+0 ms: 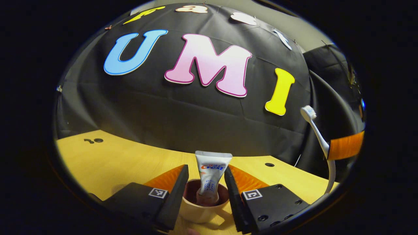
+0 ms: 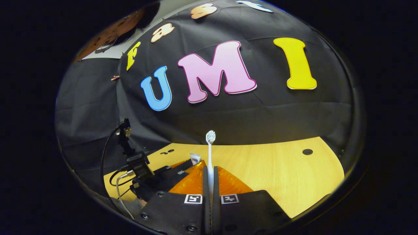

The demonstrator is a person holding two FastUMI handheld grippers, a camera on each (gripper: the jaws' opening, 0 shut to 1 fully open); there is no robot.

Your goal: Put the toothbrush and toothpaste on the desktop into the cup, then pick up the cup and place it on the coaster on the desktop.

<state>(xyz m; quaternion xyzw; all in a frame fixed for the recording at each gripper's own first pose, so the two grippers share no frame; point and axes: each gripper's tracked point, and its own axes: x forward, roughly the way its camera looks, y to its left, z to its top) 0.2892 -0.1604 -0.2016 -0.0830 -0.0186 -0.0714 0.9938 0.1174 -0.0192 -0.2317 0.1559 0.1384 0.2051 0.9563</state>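
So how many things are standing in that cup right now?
1: the toothpaste stands upright in the cup, between the open left gripper. The toothbrush isn't in it; the right gripper holds it.

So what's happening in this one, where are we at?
A person is working two handheld grippers over a wooden desktop. The toothpaste already stands upright in the cup, and the left gripper sits open with a finger on each side of the cup, not pressing it. The right gripper is shut on the toothbrush, held upright with the bristles up and above the desktop, off to the cup's side. The toothbrush is not yet in the cup.
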